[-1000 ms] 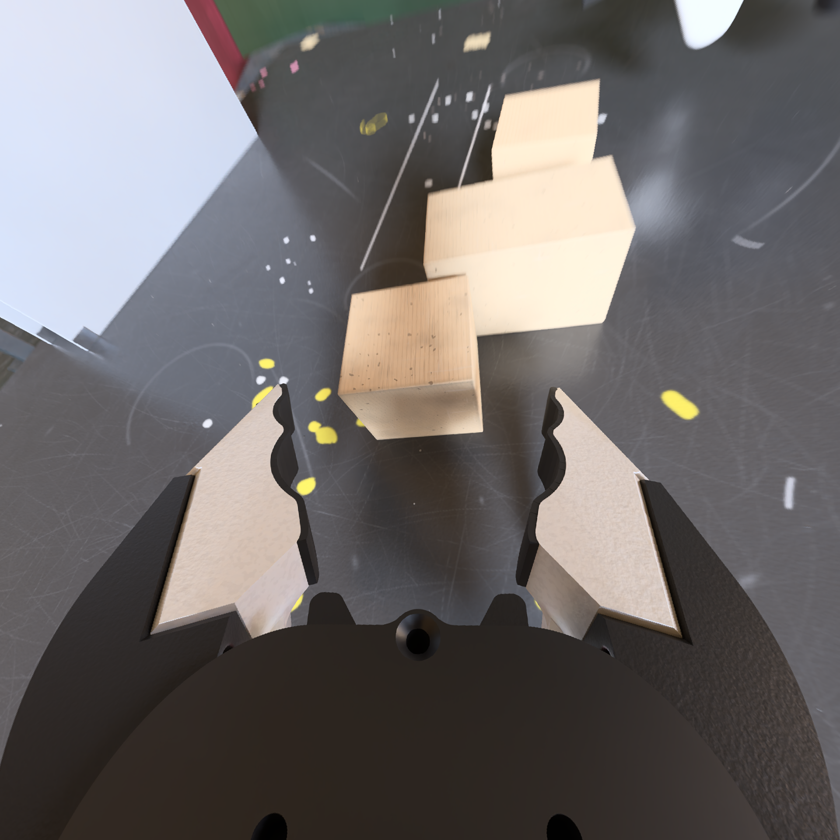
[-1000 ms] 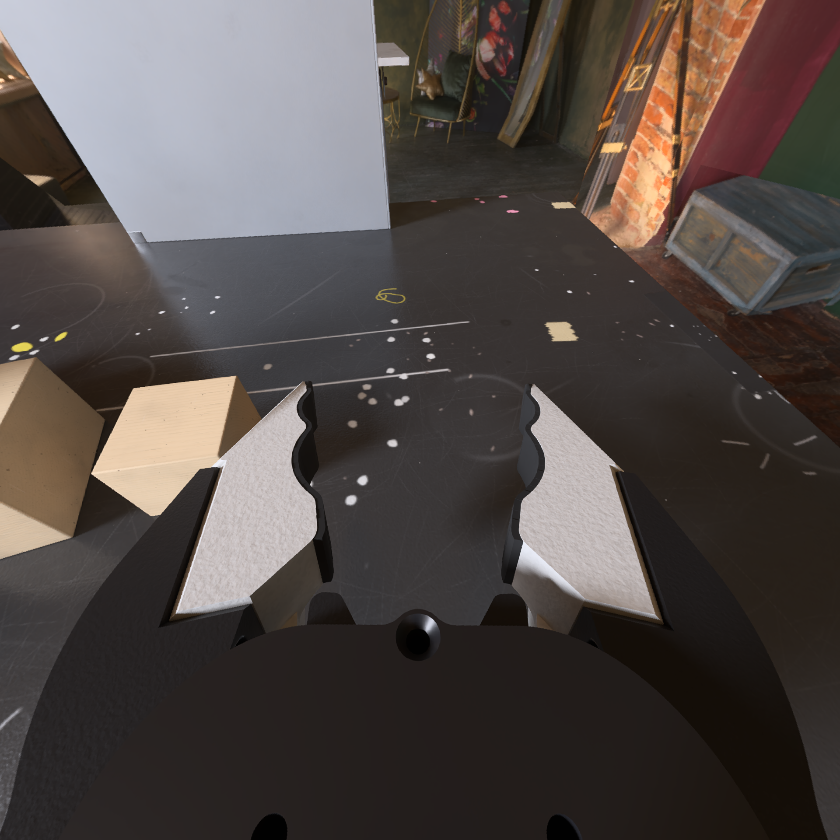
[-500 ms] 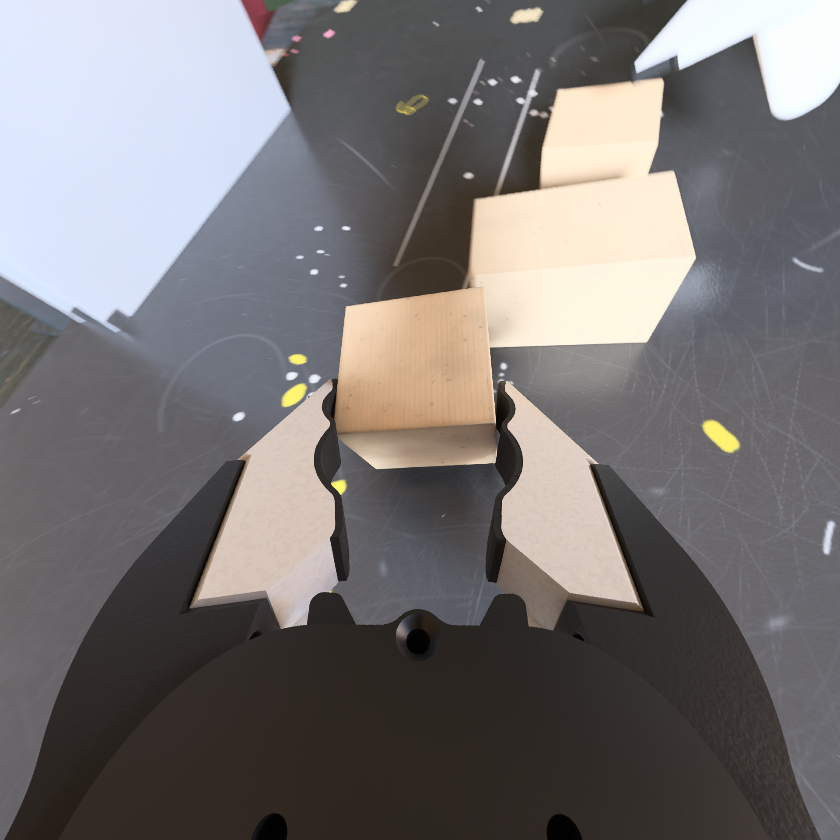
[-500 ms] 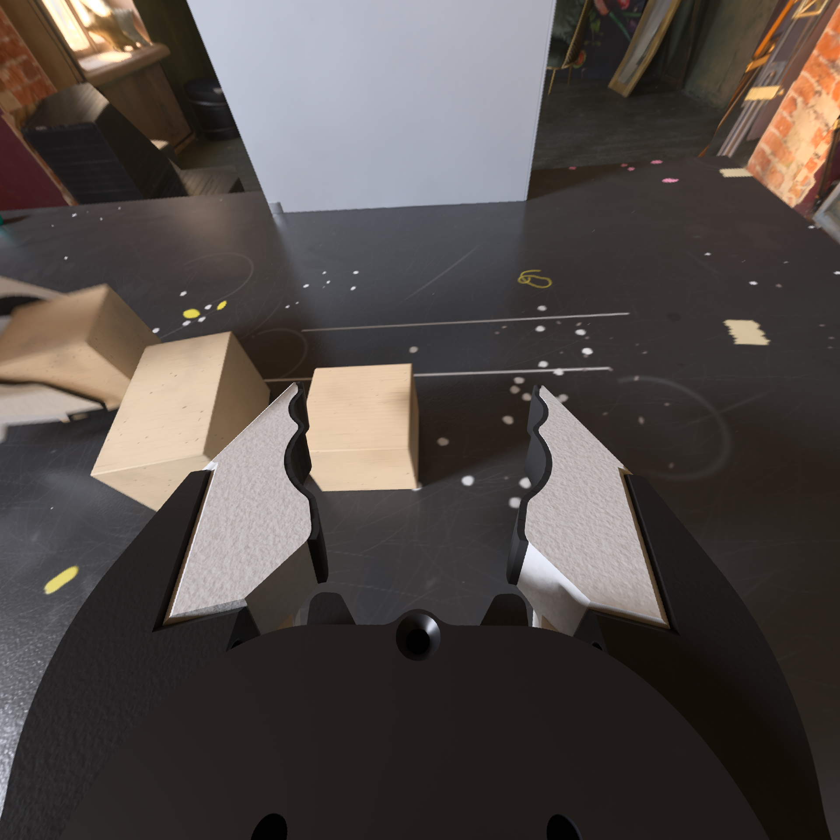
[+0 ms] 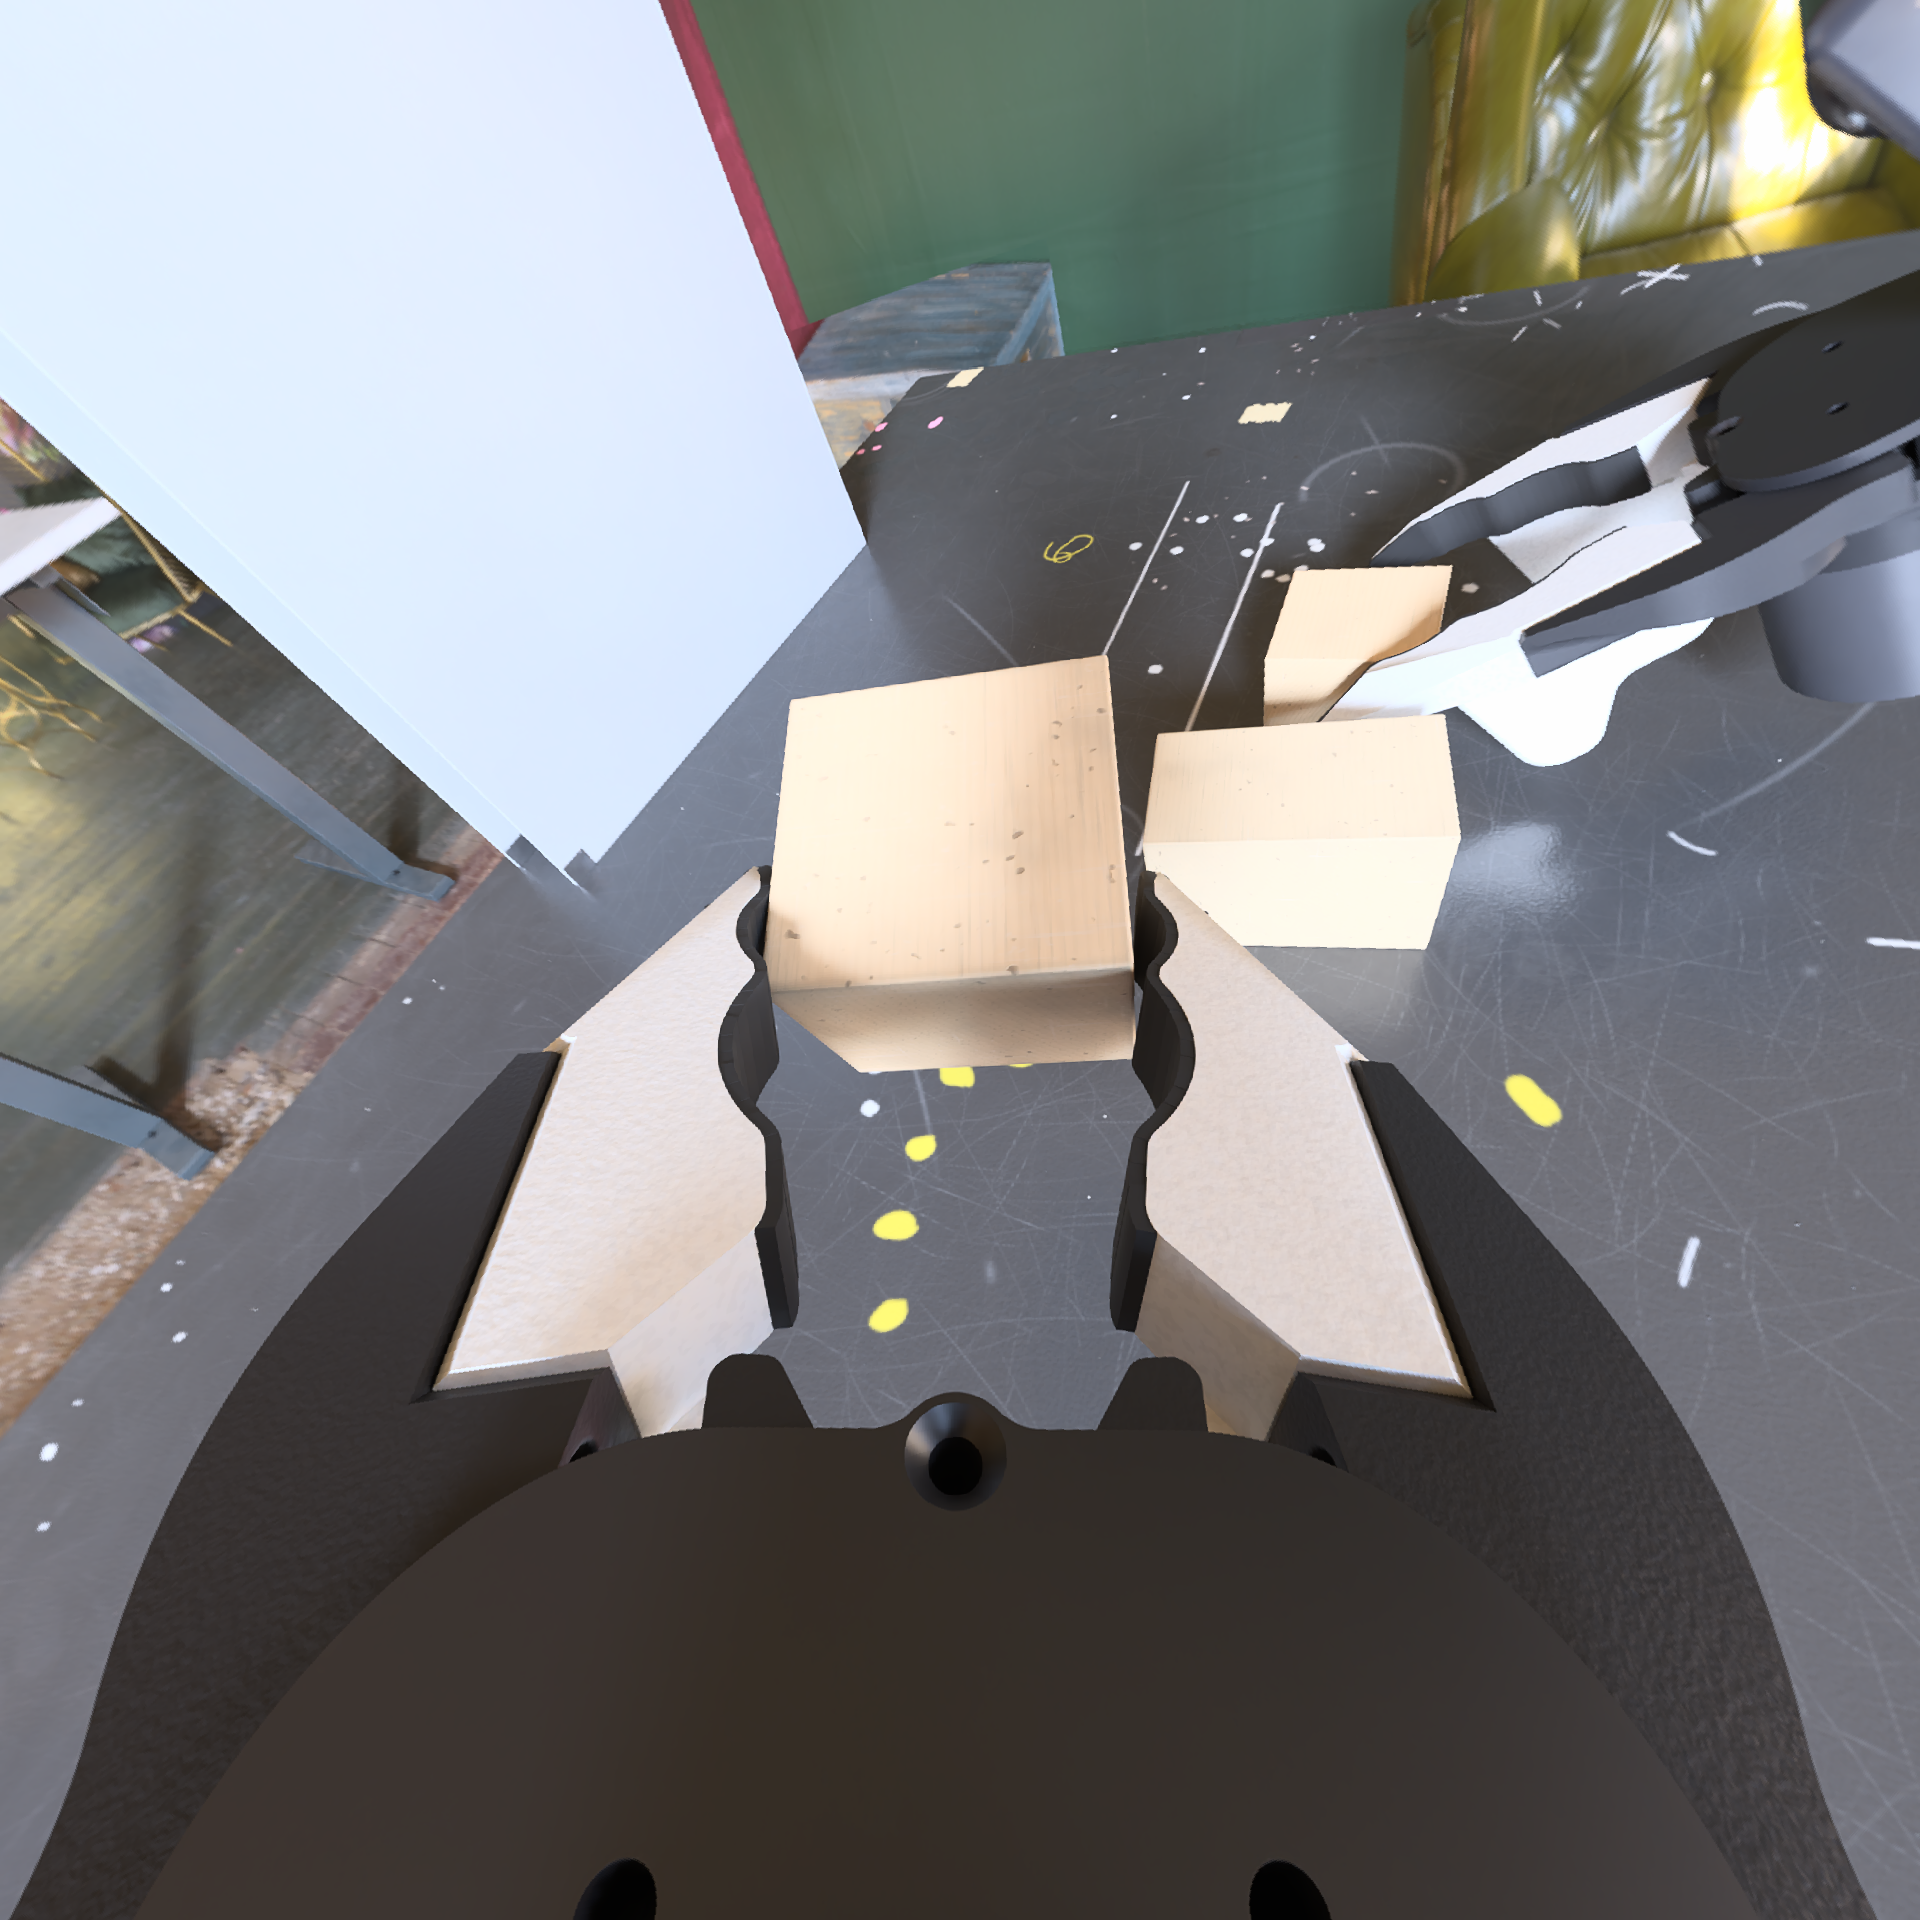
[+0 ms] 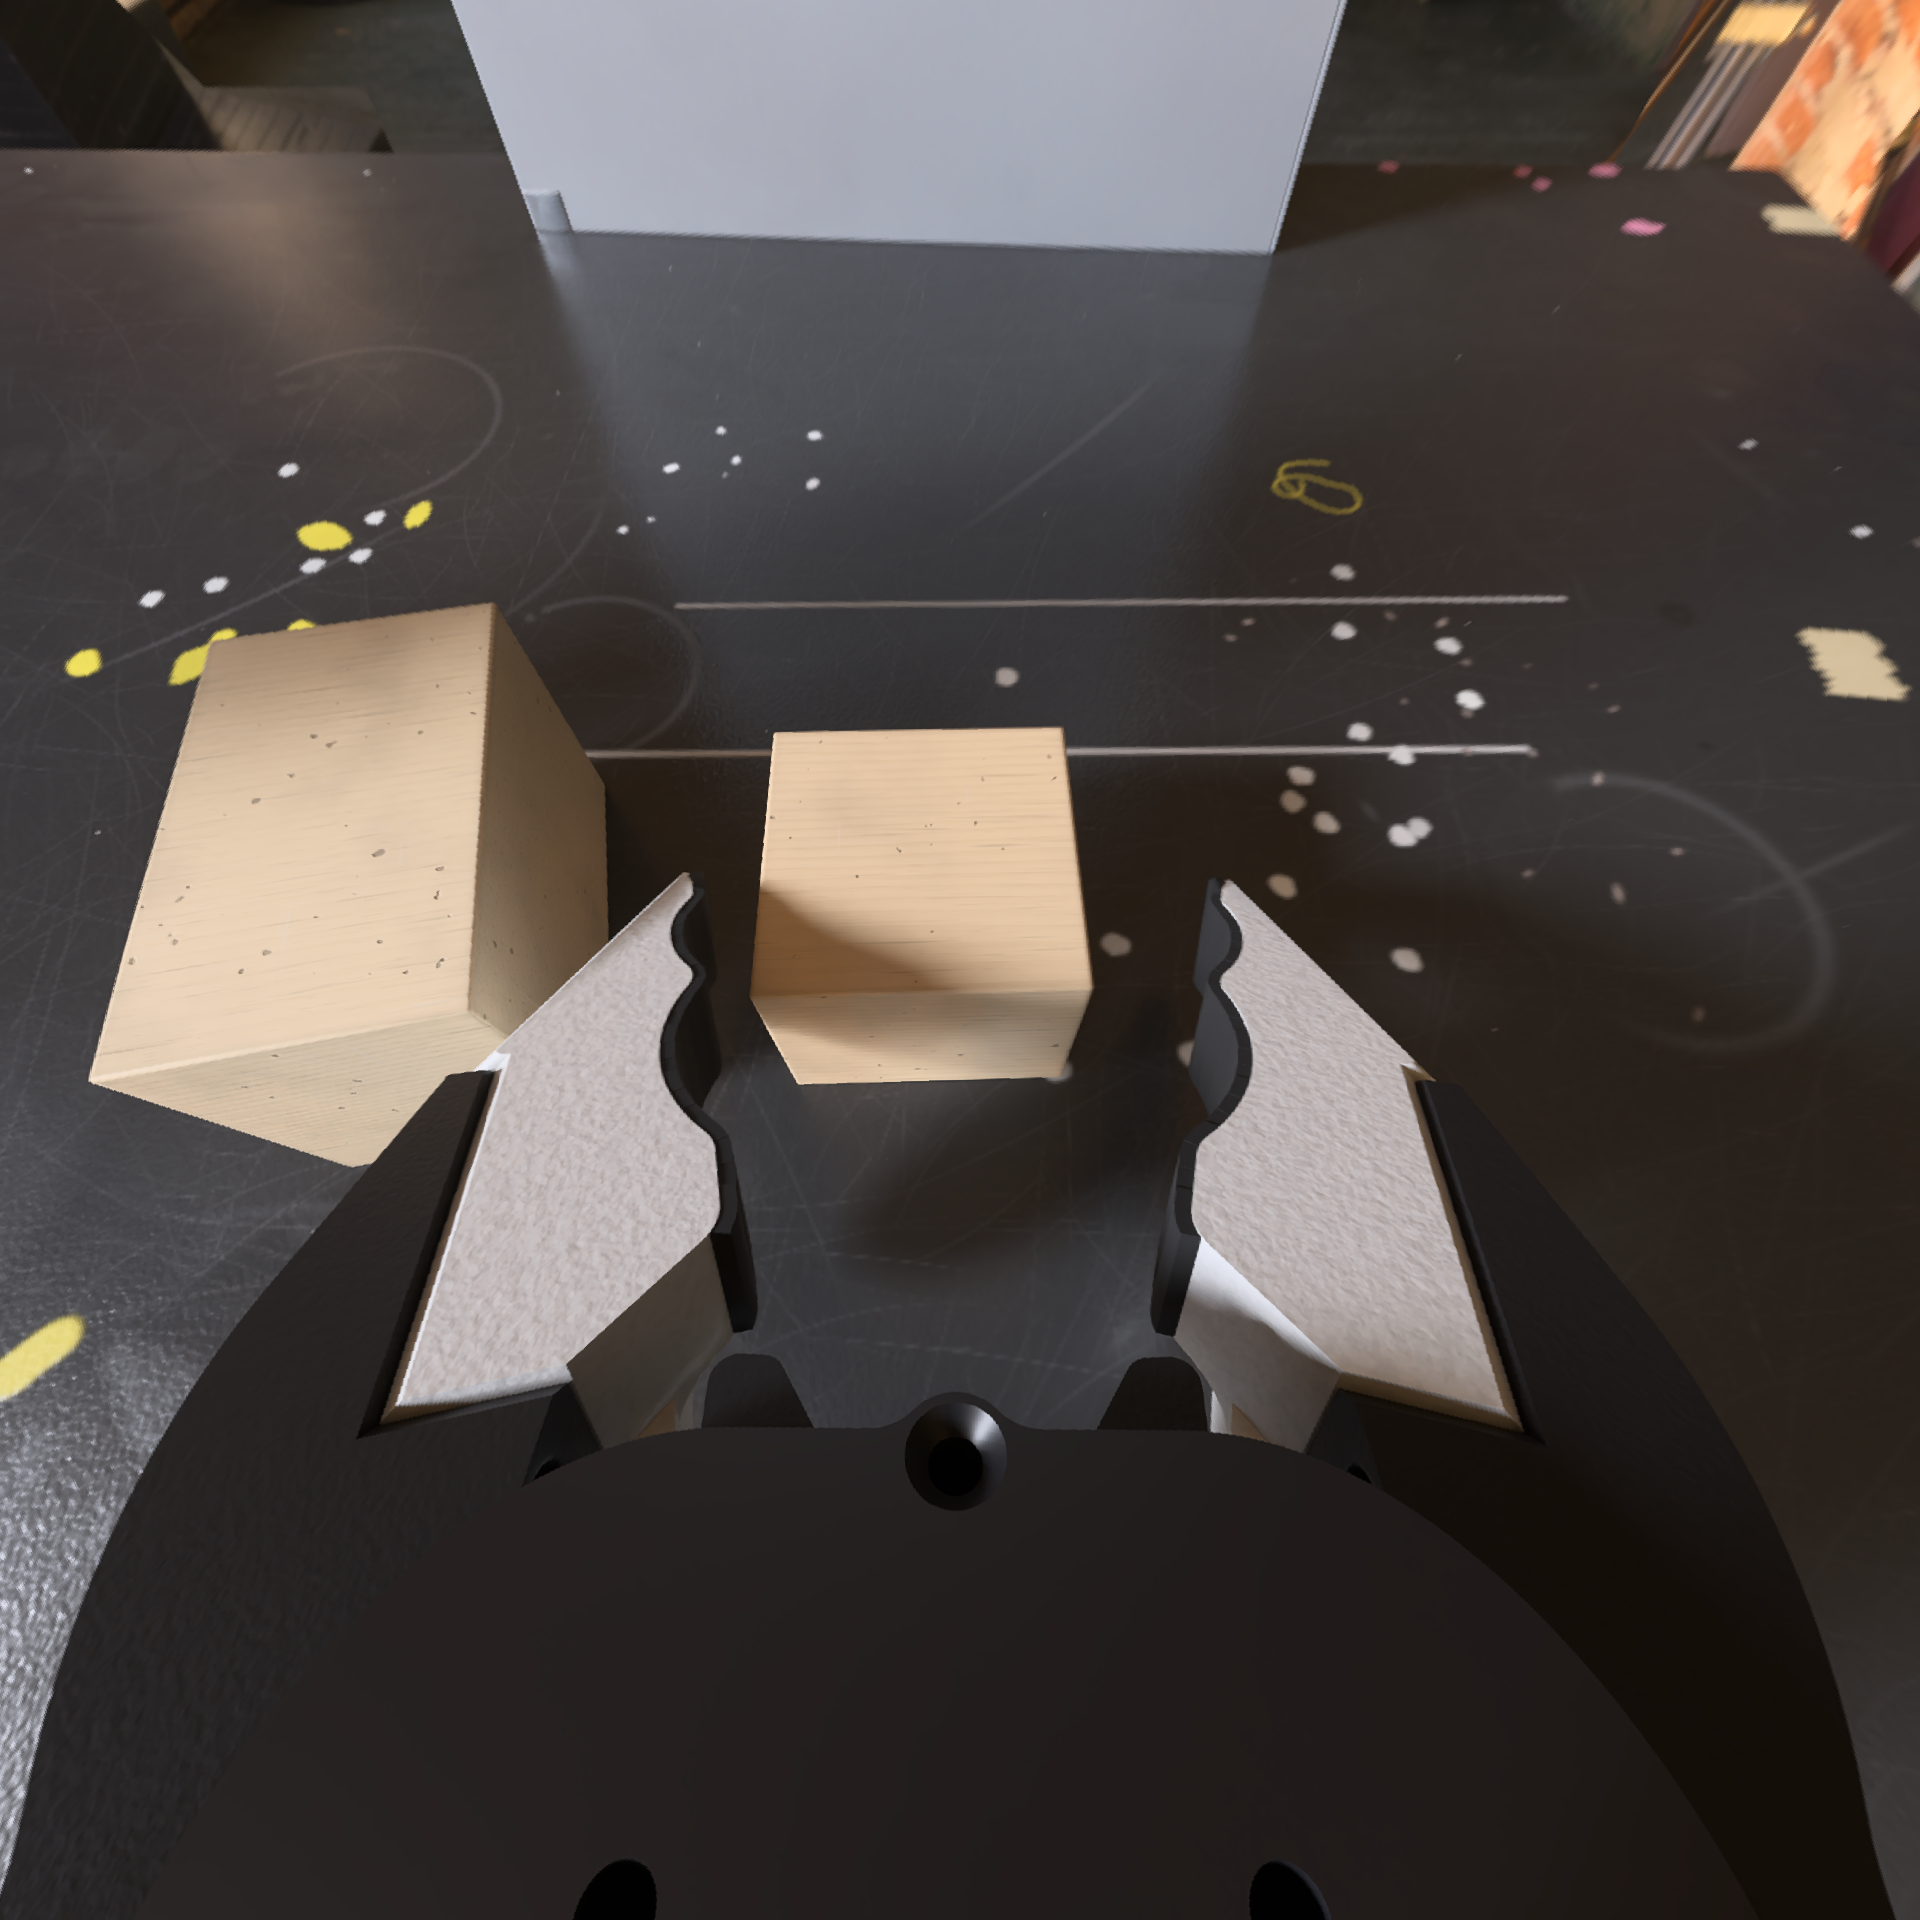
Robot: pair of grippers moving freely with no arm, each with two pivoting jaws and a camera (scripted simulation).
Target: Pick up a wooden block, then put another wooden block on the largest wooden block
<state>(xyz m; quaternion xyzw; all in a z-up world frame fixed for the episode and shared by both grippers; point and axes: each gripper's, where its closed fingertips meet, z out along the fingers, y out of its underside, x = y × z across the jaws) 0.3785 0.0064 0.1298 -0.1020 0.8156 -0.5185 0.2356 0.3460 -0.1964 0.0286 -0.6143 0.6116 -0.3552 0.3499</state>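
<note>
Left jaws clamp a wooden block (image 5: 951,831); right jaws gape around the smallest block (image 6: 920,883).

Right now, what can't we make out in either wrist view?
- Left wrist view: the far small block is partly covered by the right gripper.
- Right wrist view: the largest block has its near corner behind that gripper's own finger.
- The held block is out of the right wrist view.

Left gripper (image 5: 951,925): black rounded body, tan textured wavy-edged fingers, central screw hole. Right gripper (image 6: 956,935): identical, fingers pale grey-white.
</note>
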